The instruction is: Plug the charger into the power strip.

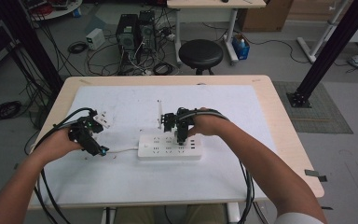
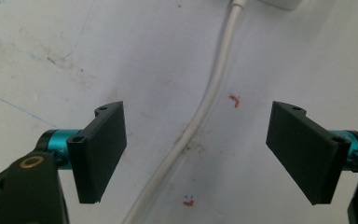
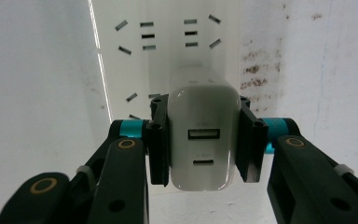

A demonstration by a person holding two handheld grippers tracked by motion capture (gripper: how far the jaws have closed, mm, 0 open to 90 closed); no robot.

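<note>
Tongs [image 2: 196, 154] on the left are held spread wide just left of the strip [image 1: 169, 146], low over the table [image 1: 121, 177], with nothing between the jaws but the cord [image 2: 205, 100] running beneath them. Judged from that pose, the cord is straddled so it could be pinned and the strip kept from sliding. A small white object [image 1: 103, 118], too blurred to be identified, lies up and left of the strip. Over the strip's middle, the right tongs [image 3: 204, 144] are clamped on a white charger [image 3: 204, 140], gripped by its two flat sides with its USB ports facing the camera. The charger is held upright, its hidden prong end toward the strip's sockets [image 3: 168, 32], presumably to be pushed straight in; whether it is seated cannot be told.
</note>
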